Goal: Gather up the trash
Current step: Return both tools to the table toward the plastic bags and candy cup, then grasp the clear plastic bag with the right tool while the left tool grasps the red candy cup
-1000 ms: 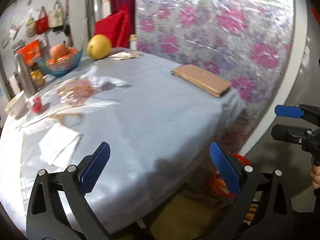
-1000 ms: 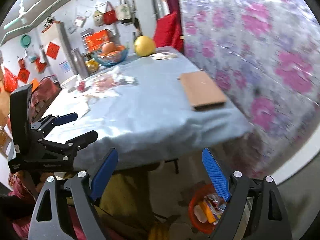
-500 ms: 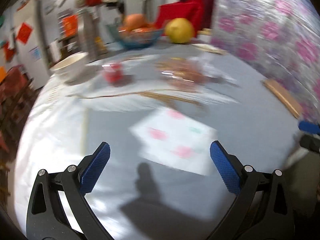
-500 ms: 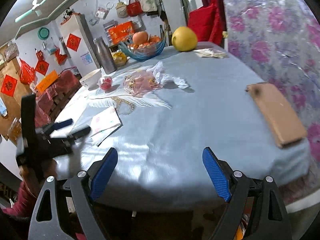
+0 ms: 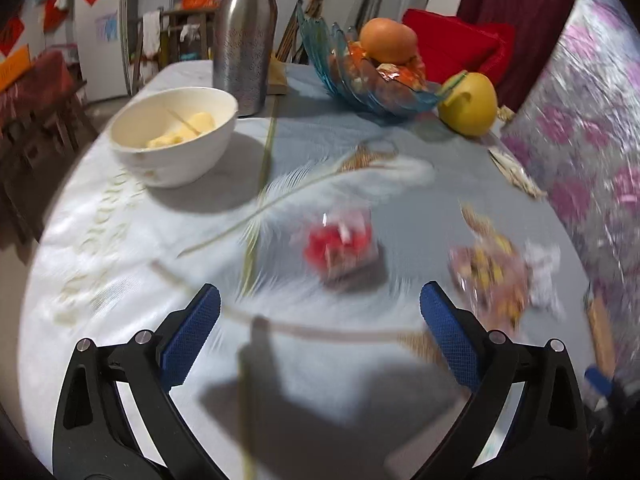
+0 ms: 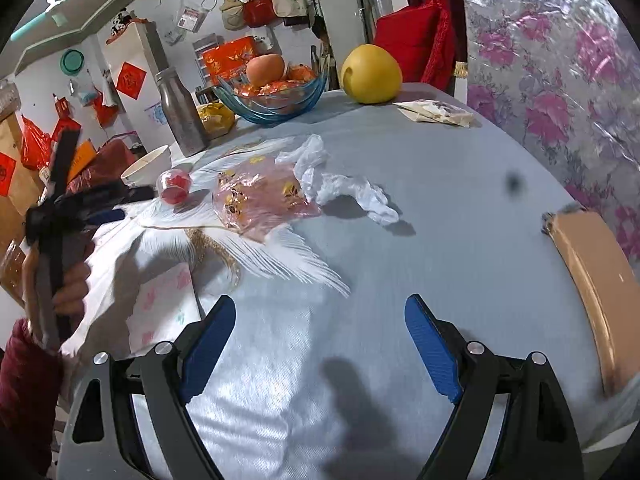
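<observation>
A small clear cup with red contents [image 5: 340,246] [image 6: 175,186] lies on the grey-blue tablecloth, just ahead of my left gripper [image 5: 318,320], whose blue pads stand wide open and empty. To its right lies a crumpled pink printed plastic bag [image 5: 490,276] [image 6: 260,196], with a scrunched white plastic wrapper [image 6: 340,186] beside it. My right gripper [image 6: 320,328] is open and empty above bare cloth, nearer than this litter. From the right wrist view the left gripper [image 6: 104,200] shows at the left, held by a hand in a red sleeve.
A white bowl [image 5: 174,136] with pale food, a steel flask [image 5: 244,32], a blue glass fruit bowl [image 5: 372,76] and a yellow pomelo [image 5: 468,104] stand at the back. A tan box [image 6: 592,280] lies near the right edge. A flowered paper [image 6: 164,308] lies at left.
Both grippers have swept from the table's edge, past a floor bin, in over the table. The left one has swung left and rolled, and now faces the red cup.
</observation>
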`<state>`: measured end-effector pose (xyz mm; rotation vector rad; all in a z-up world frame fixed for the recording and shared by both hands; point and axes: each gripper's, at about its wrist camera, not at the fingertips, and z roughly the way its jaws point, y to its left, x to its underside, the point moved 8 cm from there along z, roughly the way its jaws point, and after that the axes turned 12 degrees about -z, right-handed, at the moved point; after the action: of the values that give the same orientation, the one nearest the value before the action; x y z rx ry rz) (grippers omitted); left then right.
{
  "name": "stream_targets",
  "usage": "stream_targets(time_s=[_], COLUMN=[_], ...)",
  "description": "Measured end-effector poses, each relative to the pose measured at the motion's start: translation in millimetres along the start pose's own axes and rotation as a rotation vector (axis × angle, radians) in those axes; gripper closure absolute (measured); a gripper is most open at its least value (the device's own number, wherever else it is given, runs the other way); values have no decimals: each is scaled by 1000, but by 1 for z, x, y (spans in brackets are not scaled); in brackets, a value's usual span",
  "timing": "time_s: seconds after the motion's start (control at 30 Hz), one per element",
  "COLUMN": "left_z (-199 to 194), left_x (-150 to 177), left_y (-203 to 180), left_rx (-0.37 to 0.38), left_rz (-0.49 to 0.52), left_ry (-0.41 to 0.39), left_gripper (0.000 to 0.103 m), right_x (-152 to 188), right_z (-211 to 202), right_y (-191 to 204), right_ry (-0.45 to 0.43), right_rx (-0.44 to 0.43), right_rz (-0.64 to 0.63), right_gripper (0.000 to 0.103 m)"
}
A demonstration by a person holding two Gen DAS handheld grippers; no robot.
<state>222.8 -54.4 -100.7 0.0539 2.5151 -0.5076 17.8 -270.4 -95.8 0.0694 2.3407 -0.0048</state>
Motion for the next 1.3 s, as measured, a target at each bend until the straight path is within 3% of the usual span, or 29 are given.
stream_targets(time_s=[0.23,0.4,0.6,0.8,0.83,0.9,0.97,1.17,1.3], left_z=[48,45,53,51,51,51,52,50,43], left_x=[-7,0,6,6,7,7,6,6,2], left_y=[-3,-4,-11,-9,-9,-9,-10,-9,-4], left_rx=[-77,-66,-177,-171,-171,-172,-172,-159,-84], left_rz=[58,84,186,177,177,177,178,176,102], left_ry=[48,39,40,37,37,35,36,44,44], left_gripper=[7,7,6,6,6,6,6,7,7], right_x=[-19,-59,-95,-97,-92,-85,-80,-81,-80], right_z=[16,38,69,107,112,119,122,107,107], right_y=[3,-3,-10,-35,-39,-43,-48,-62,-57], right_ry=[-3,-45,-89,-46,-33,1,12,-45,-30], right_rx=[57,53,43,29,23,-24,-53,-20,-27], right_rz=[-56,-32,17,108,121,155,183,224,200], right_gripper=[18,18,18,19,22,41,81,82,78])
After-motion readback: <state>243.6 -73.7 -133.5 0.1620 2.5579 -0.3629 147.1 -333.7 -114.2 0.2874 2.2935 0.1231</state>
